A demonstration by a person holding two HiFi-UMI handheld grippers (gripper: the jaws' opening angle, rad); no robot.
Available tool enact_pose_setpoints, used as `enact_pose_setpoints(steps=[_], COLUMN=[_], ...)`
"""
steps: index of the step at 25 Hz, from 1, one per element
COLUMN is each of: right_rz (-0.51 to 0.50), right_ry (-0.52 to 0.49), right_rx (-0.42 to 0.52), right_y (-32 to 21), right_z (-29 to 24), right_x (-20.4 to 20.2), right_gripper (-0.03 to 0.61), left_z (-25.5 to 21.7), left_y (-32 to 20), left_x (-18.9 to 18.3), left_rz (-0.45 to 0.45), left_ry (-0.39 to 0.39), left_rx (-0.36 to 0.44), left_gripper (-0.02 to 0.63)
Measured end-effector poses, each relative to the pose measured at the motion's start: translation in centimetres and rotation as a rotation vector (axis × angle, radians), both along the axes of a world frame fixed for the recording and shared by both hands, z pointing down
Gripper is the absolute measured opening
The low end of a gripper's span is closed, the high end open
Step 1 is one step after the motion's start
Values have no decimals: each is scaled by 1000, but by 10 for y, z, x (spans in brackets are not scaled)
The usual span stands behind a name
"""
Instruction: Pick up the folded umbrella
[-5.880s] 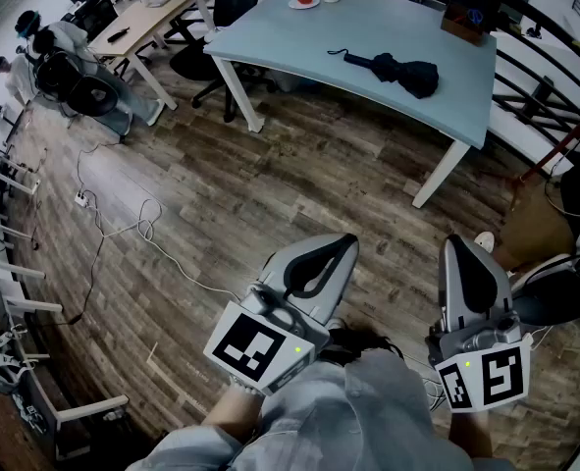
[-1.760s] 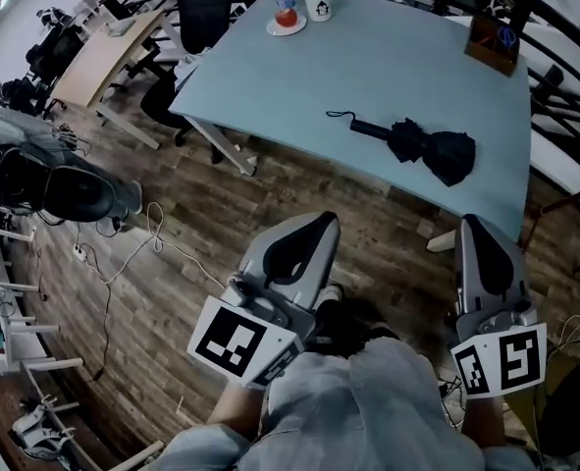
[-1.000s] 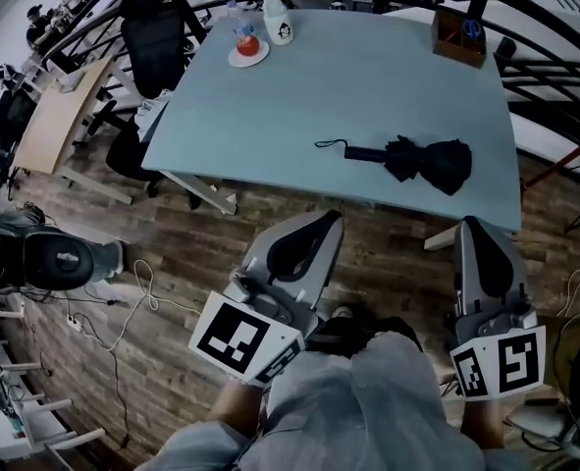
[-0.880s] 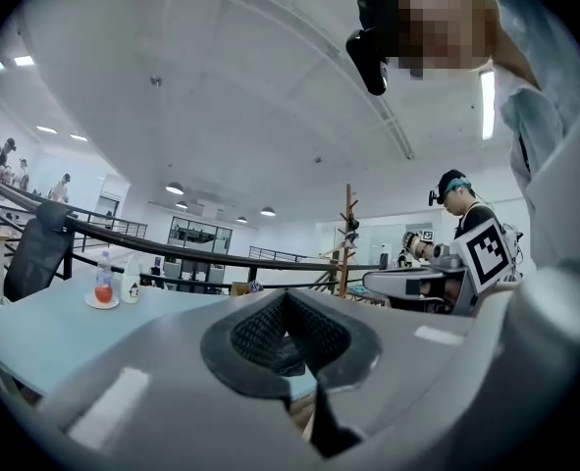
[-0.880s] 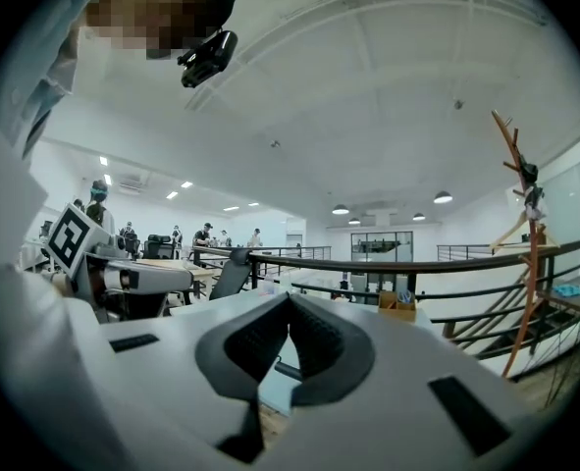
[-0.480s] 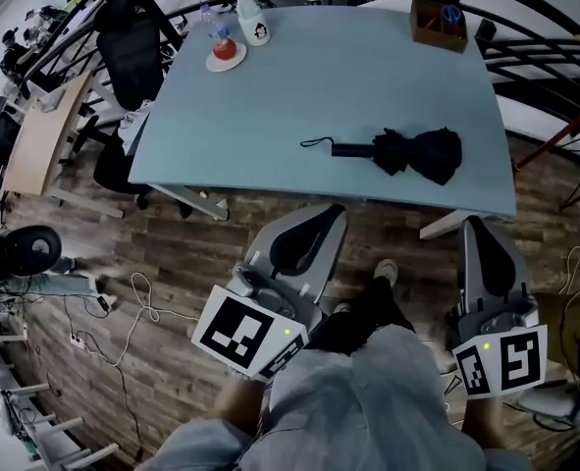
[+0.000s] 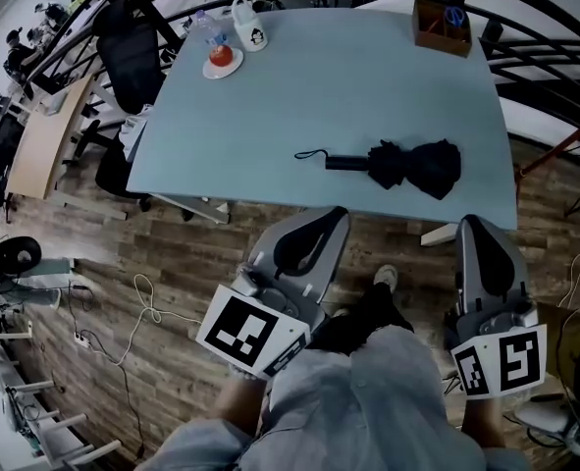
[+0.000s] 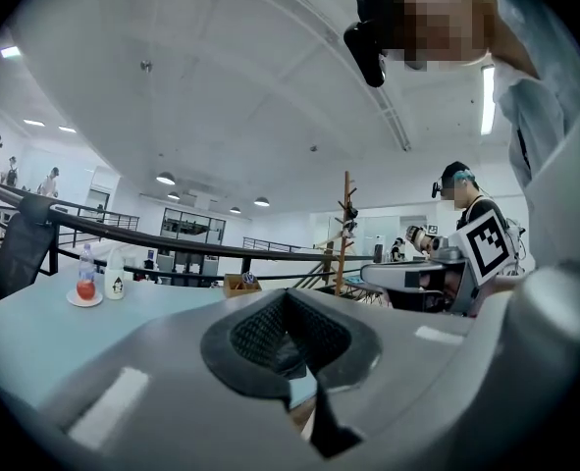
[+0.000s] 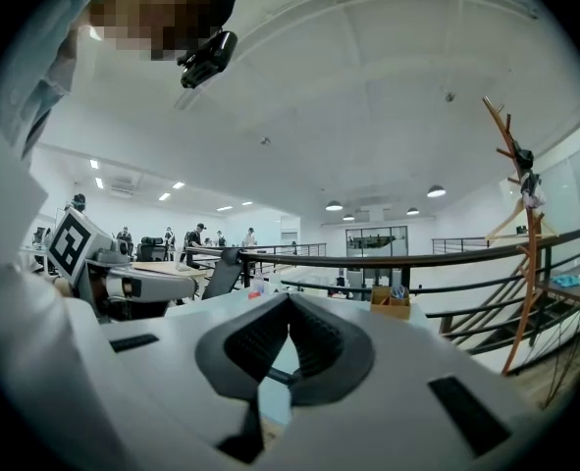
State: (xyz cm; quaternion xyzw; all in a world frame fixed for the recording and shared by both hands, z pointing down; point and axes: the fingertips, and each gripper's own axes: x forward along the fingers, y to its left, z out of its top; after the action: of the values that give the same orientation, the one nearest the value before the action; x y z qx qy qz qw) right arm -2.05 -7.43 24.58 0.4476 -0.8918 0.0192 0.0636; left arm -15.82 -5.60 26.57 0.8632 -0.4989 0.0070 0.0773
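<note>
A black folded umbrella lies on the light blue table near its front edge, with its handle and wrist strap pointing left. My left gripper is held level over the floor just short of the table edge, below the handle; its jaws are shut and empty. The right gripper is at the table's front right corner, to the right of the umbrella, also shut on nothing. In the left gripper view the left gripper has its pads together. The right gripper looks the same in the right gripper view.
A bottle on a saucer and a white mug stand at the table's far left. At the far right there is a wooden box. A black chair and a curved railing flank the table. Cables trail over the wooden floor.
The person has stepped closer to the table. Both grippers have come forward to its front edge. The umbrella now lies just ahead of them. The jaws have stayed shut.
</note>
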Motion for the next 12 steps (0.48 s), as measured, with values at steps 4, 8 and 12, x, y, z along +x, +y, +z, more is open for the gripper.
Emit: enact_pose_setpoints(steps=[4, 8, 12], right_rz=[-1, -12, -24], right_ry=[-3, -1, -6], right_rx=[-6, -2, 1], right_y=[-23, -47, -71], right_z=[1, -2, -5], right_x=[10, 22, 32], right_gripper=[0, 0, 0], left_z=[3, 15, 8], left_y=[-24, -46, -68], left_x=[13, 30, 44], left_rz=[13, 12, 9], left_ry=[-9, -53, -50], left_rx=[-2, -100, -79], left_gripper=[5, 5, 5])
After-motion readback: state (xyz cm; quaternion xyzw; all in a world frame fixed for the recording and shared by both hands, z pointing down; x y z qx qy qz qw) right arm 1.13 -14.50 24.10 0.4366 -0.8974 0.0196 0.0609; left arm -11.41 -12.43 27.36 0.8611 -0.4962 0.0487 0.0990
